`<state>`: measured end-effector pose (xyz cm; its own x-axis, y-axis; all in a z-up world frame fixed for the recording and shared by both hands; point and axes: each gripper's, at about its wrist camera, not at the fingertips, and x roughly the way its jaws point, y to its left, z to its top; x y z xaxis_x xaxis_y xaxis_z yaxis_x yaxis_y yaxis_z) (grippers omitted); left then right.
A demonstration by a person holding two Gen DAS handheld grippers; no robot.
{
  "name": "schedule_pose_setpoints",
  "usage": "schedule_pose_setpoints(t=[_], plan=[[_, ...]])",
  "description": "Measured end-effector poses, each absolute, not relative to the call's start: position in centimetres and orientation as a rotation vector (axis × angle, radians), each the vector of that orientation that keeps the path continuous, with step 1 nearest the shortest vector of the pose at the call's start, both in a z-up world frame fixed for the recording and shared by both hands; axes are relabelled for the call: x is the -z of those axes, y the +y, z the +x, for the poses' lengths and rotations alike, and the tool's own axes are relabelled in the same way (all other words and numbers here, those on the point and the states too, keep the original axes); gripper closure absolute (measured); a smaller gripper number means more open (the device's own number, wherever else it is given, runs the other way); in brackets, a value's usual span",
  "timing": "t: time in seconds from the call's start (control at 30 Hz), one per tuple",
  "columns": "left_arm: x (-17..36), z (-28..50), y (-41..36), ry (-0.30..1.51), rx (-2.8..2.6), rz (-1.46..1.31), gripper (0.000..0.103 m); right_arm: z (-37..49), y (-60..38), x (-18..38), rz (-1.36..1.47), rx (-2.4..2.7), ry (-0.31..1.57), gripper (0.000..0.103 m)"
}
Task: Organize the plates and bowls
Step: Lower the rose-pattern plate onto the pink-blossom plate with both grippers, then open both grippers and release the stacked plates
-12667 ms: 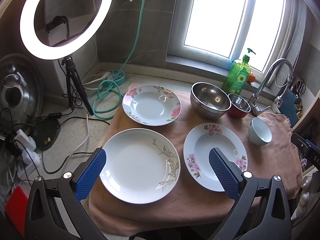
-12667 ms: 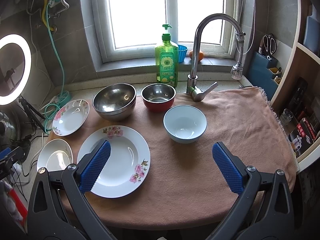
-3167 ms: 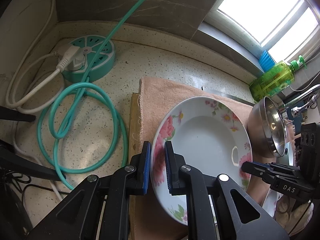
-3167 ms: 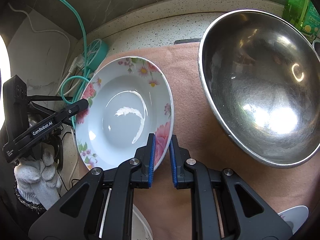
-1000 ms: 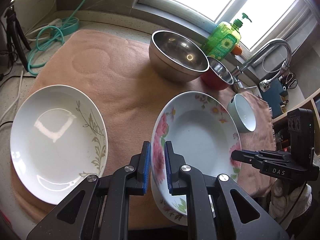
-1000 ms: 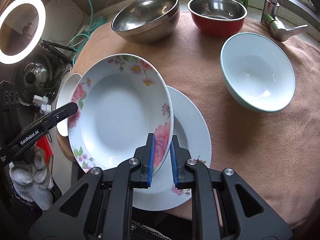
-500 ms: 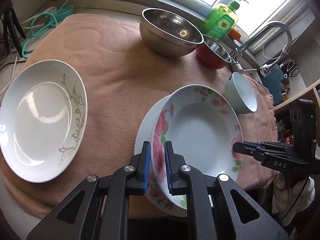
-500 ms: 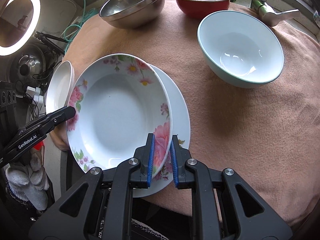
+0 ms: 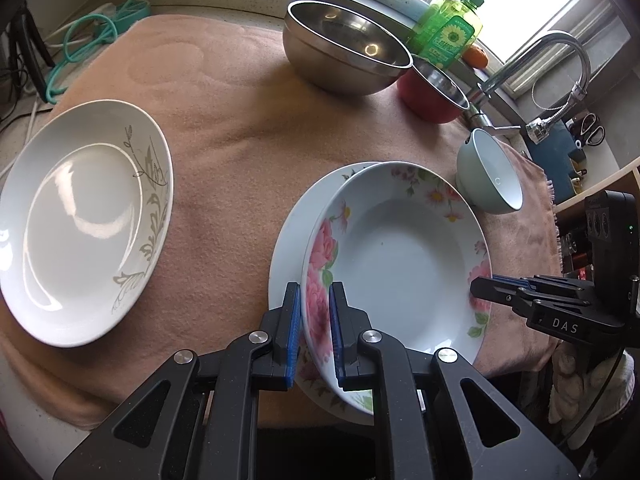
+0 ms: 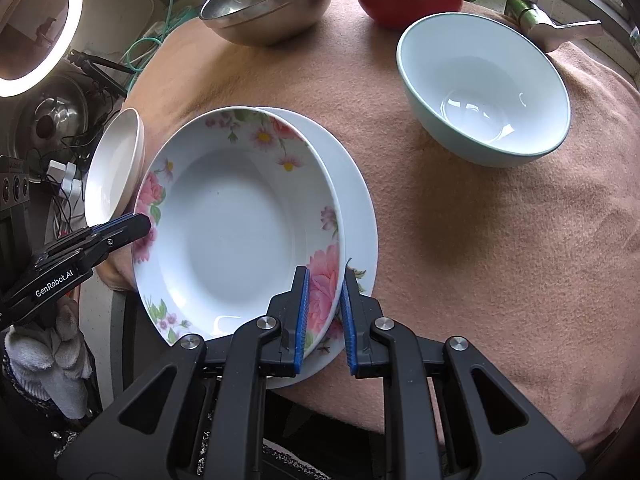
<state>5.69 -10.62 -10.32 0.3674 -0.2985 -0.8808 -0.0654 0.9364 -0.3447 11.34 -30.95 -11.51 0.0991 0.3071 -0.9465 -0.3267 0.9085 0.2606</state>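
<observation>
Far left on the peach-coloured cloth [image 9: 240, 128]: 1 large white plate with a grey leaf motif [image 9: 86, 216], lying flat and apart from the other dishes. Next, the left gripper [image 9: 314, 332], blue pads closed to a narrow gap on the left rim of the deep white plate with pink roses [image 9: 400, 260]; the rim sits between the pads. This rose plate rests, slightly tilted, on top of a second, wider white floral plate [image 10: 356, 208] that lies on the cloth near its front edge; the lower plate's rim shows as a crescent around the upper one. On the opposite rim, the right gripper [image 10: 323, 312]: its pads straddle the rose-printed edge, left pad against the plate, right pad standing a little off it, so the grip looks loosened; whether it bears on the rim I cannot tell. Behind the stack, at the back of the cloth, 1 large stainless steel bowl [image 9: 344, 48], then 1 red bowl with a steel interior [image 9: 432, 92] just beside it. Further right, 1 pale green ceramic bowl with a white interior [image 10: 484, 92], upright, apart from the stack. Green soap bottle [image 9: 448, 28] and chrome tap [image 9: 536, 56] stand behind the bowls.
</observation>
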Motion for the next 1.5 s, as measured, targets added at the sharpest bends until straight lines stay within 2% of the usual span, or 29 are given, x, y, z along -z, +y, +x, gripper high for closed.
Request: schedule_pose_setpoints(t=[0.37, 0.5, 0.7, 1.03, 1.07, 1.17, 1.23, 1.3, 1.4, 1.43, 1.5], plan=[[10.7, 5.9, -10.6, 1.211, 0.138, -0.346, 0.091, 11.0, -29.9, 11.5, -0.071, -0.462, 1.390, 0.084], [10.7, 5.9, -10.8, 1.216, 0.142, -0.340, 0.091, 10.9, -29.4, 11.4, -0.088, -0.467, 1.390, 0.073], [10.7, 5.8, -10.8, 1.217, 0.142, -0.332, 0.091, 10.5, -28.7, 11.3, -0.131, -0.471, 1.388, 0.063], [10.5, 5.8, -11.0, 1.206, 0.151, -0.321, 0.091, 10.6, -28.9, 10.6, -0.145, -0.443, 1.347, 0.062], [10.4, 5.8, -11.0, 1.205, 0.152, -0.321, 0.088, 10.6, -28.9, 10.3, -0.152, -0.443, 1.335, 0.060], [10.0, 5.7, -10.9, 1.193, 0.154, -0.319, 0.085, 10.4, -28.7, 9.3, -0.167, -0.443, 1.293, 0.043], [9.5, 5.6, -11.0, 1.174, 0.152, -0.305, 0.079, 10.2, -28.5, 8.8, -0.184, -0.439, 1.266, 0.040], [9.1, 5.5, -10.9, 1.158, 0.152, -0.297, 0.068, 10.1, -28.4, 8.3, -0.182, -0.442, 1.251, 0.038], [8.6, 5.5, -10.7, 1.145, 0.148, -0.304, 0.065, 10.1, -28.3, 7.7, -0.178, -0.442, 1.234, 0.028], [8.5, 5.5, -10.6, 1.141, 0.143, -0.300, 0.064, 10.1, -28.2, 7.6, -0.178, -0.444, 1.227, 0.028], [8.2, 5.3, -10.4, 1.129, 0.132, -0.302, 0.049, 10.0, -28.1, 7.2, -0.167, -0.450, 1.214, 0.027]])
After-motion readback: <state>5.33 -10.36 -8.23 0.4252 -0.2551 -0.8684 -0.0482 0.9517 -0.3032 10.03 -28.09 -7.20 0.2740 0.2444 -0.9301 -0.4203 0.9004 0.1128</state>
